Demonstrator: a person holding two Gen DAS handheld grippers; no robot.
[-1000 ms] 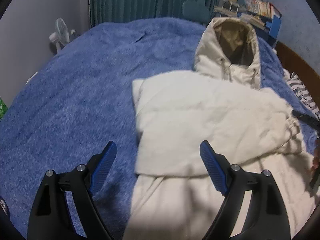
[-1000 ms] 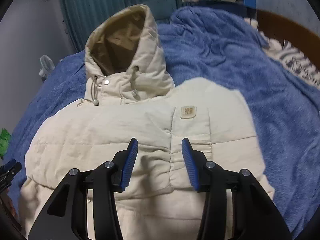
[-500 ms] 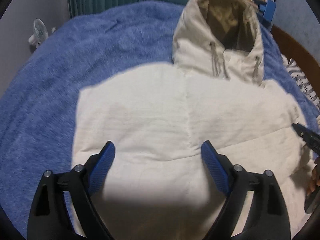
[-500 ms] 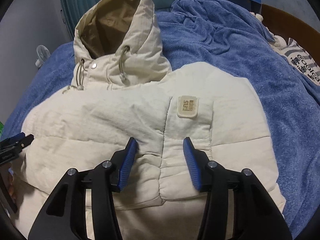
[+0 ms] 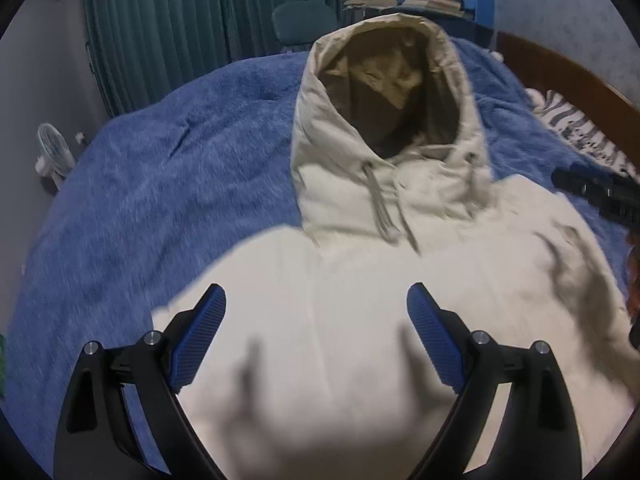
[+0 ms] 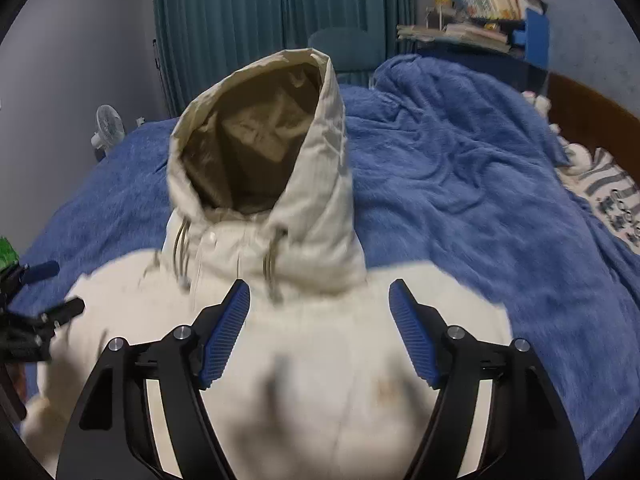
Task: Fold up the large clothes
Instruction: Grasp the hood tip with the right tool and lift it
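A cream hooded puffer jacket [image 5: 360,320] lies front up on a blue bed, its sleeves folded in over the chest. Its hood [image 5: 384,92] stands open at the far end, brown lining showing. My left gripper [image 5: 316,320] is open and empty, low over the jacket's chest below the drawstrings [image 5: 380,208]. The jacket also fills the right wrist view [image 6: 320,360], with the hood [image 6: 260,140] ahead. My right gripper [image 6: 320,316] is open and empty just below the collar. Each gripper shows at the edge of the other's view, the right one [image 5: 600,196] and the left one [image 6: 36,320].
The blue fleece blanket [image 5: 160,200] covers the bed around the jacket. A zebra-print cloth [image 6: 612,200] and a wooden headboard [image 5: 568,68] lie to the right. Teal curtains [image 6: 260,20], a chair, a bookshelf [image 6: 488,12] and a small fan [image 5: 52,152] stand beyond the bed.
Both grippers have moved forward up the jacket toward the hood, which now looms larger. The right gripper's jaws have opened wider. The left stayed open.
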